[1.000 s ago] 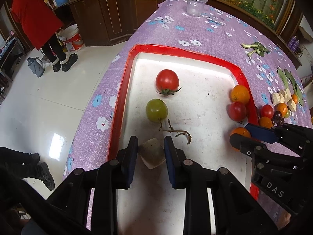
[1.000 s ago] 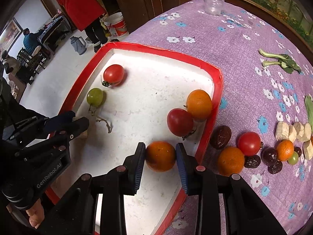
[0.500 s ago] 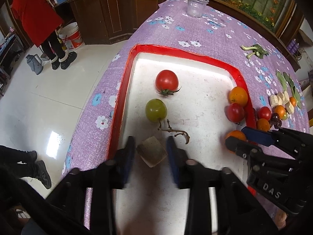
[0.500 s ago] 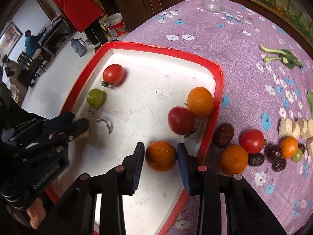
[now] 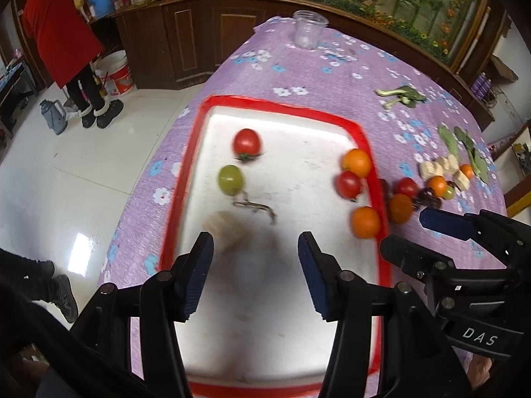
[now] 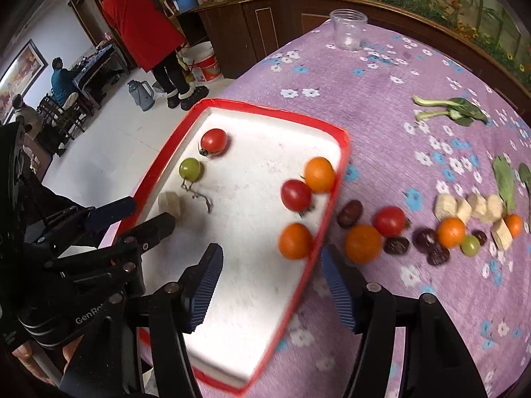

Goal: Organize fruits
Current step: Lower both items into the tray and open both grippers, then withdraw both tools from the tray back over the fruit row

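A white tray with a red rim (image 5: 361, 136) (image 6: 341, 165) lies on the purple flowered cloth. In it lie a red tomato (image 5: 246, 142) (image 6: 214, 141), a green tomato (image 5: 230, 179) (image 6: 190, 169), a tan chunk (image 5: 225, 229) (image 6: 170, 203), a dry stem (image 5: 255, 206), two oranges (image 5: 365, 222) (image 6: 294, 240) (image 6: 319, 174) and a second red tomato (image 6: 296, 195). My left gripper (image 5: 255, 258) is open and empty above the tray, behind the chunk. My right gripper (image 6: 270, 267) is open and empty, just behind the near orange.
On the cloth right of the tray lie an orange (image 6: 363, 243), a red tomato (image 6: 390, 221), dark dates (image 6: 350, 212), small fruits and pale chunks (image 6: 464, 207). Greens (image 6: 451, 107) and a clear cup (image 6: 347, 31) lie farther back. A person in red (image 6: 142, 20) stands at left.
Both grippers have opened wide and drawn back and up. The left let go of the tan chunk, the right let go of the orange; both now rest in the tray.
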Tool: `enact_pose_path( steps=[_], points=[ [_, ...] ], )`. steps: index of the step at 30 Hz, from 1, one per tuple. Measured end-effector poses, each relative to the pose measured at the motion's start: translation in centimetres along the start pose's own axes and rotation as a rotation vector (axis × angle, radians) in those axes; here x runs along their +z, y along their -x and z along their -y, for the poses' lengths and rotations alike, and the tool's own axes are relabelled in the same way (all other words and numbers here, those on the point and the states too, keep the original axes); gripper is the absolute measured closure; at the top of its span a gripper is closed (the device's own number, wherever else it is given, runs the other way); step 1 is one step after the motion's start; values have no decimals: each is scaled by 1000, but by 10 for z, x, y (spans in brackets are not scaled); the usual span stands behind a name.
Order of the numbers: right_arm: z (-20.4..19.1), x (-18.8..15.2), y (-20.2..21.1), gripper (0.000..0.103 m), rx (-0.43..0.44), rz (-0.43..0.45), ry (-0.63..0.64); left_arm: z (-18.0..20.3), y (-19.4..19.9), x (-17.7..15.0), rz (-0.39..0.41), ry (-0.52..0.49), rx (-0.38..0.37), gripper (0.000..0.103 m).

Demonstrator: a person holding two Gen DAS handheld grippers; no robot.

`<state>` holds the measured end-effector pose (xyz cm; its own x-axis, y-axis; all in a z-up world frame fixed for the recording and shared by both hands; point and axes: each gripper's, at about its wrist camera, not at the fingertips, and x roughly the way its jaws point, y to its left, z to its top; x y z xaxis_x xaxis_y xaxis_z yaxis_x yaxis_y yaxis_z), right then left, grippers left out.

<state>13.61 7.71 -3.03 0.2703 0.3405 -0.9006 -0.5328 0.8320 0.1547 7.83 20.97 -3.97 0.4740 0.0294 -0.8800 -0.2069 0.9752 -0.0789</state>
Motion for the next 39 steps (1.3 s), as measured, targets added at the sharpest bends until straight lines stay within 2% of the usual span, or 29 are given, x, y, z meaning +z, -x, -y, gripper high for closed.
enact_pose_path(
  steps=[8,15,18,20,25,29,31,39],
  points=[
    [51,-46,47,40,-24,33,-75,57,25,-15,21,-96,-64,50],
    [106,-94,90,39,-108,86,-161,117,40,-27,28,-207,-108,50],
    [128,-110,99,39,-126,78,-210,143,41,-32,29,-257,-119,50],
    [143,-117,102,36,-169,37,-242,156,40,-35,26,-282,-123,50],
    [168,-121,98,32,-207,-42,-222,183,29,-34,11,-330,-126,50],
    [191,-116,90,32,-167,-96,-247,191,16,-26,-8,-331,-134,50],
    [201,-111,85,32,-179,-132,-244,195,9,-21,-19,-331,-136,50],
    [221,-91,85,32,-243,-173,-200,207,-10,-5,-38,-350,-143,50]
  ],
)
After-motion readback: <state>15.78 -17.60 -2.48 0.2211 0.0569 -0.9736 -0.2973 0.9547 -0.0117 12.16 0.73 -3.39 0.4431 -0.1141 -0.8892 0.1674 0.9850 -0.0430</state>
